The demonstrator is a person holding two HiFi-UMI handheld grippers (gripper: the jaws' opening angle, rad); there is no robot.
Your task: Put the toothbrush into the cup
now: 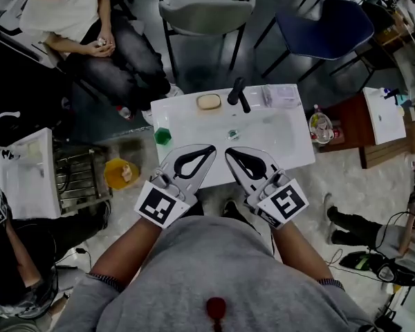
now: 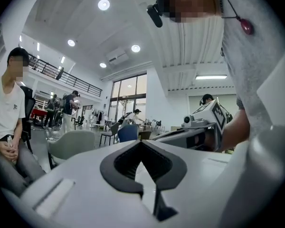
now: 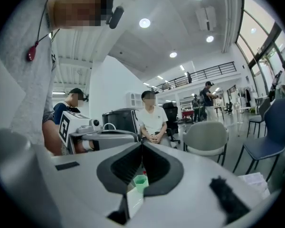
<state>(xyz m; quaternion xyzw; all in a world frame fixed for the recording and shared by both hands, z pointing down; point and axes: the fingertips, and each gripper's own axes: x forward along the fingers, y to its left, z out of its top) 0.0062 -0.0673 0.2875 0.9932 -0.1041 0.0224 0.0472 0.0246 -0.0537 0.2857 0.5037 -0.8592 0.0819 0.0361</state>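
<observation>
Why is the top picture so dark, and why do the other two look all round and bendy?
Head view: dim all over, only the white sink looks bright. Left gripper view: the wide lens bends the room, corners go black, ceiling lights glare, and the left claw looks soft up close. Right gripper view: same round bending.

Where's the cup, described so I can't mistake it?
Start at the white sink with the black tap at its back edge. The cup sits at the sink's left edge, just ahead of the left gripper. It is small and green, unlike the tan soap bar near the tap.
</observation>
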